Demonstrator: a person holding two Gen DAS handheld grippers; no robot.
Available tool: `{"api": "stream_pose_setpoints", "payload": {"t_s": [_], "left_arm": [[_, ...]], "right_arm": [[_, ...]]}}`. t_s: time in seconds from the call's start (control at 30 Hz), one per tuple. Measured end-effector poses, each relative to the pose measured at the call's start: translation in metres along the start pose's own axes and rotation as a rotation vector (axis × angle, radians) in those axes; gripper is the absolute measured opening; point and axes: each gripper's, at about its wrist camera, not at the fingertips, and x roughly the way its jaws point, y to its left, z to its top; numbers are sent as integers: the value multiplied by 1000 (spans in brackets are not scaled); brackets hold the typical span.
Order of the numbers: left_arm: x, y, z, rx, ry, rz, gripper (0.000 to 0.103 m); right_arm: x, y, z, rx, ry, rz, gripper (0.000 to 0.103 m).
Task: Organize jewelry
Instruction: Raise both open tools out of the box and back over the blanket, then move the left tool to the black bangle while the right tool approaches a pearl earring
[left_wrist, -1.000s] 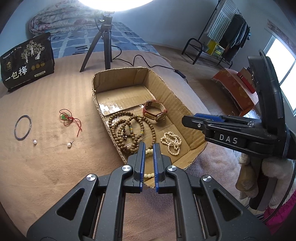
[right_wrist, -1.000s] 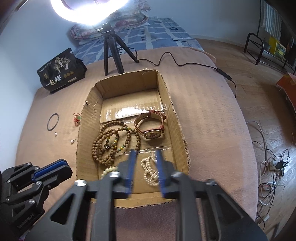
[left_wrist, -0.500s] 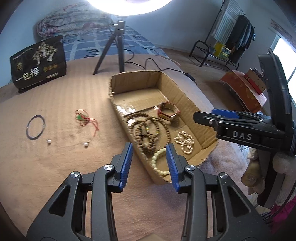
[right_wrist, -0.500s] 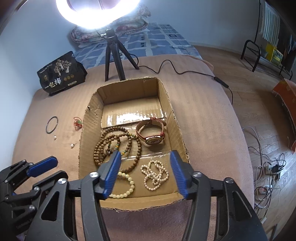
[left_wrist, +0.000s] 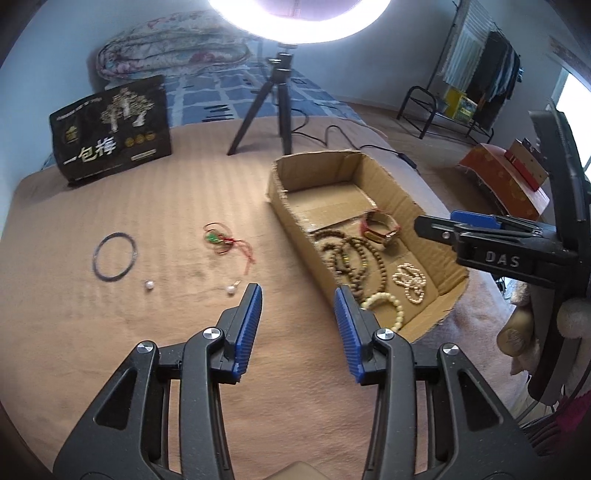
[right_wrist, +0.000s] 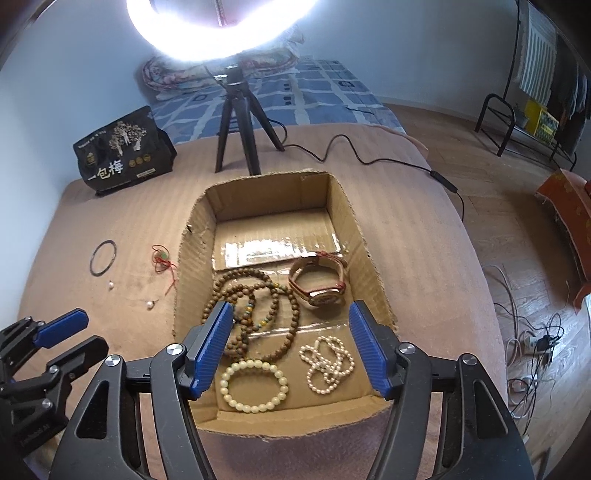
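A cardboard box (right_wrist: 373, 266) on the tan bedspread holds brown wooden beads (right_wrist: 258, 314), a pale bead bracelet (right_wrist: 255, 384), a pearl strand (right_wrist: 328, 363) and a watch (right_wrist: 319, 282). Left of the box lie a red cord with a green stone (left_wrist: 221, 240), a dark ring bangle (left_wrist: 114, 256) and two loose pearls (left_wrist: 148, 284). My left gripper (left_wrist: 298, 306) is open and empty over the bedspread beside the box. My right gripper (right_wrist: 290, 332) is open and empty above the box's near end.
A black snack bag (left_wrist: 110, 129) stands at the back left. A ring light on a tripod (left_wrist: 275, 110) stands behind the box, with its cable (right_wrist: 388, 162) running right. The bed edge drops to a wooden floor (right_wrist: 517, 221) on the right.
Both grippers have opened from nearly shut to wide. The left one has swung left, away from the box toward the loose jewelry; the right one has pulled back slightly.
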Motion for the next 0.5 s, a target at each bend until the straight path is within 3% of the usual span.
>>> {"api": "stream_pose_setpoints", "payload": {"t_s": [0.27, 0.5], "left_arm": [[-9, 52, 0, -47, -8, 83, 41], [-16, 102, 0, -100, -13, 123, 41]], "right_arm": [[0, 22, 6, -24, -57, 51, 65], [8, 47, 13, -23, -19, 129, 66]]}}
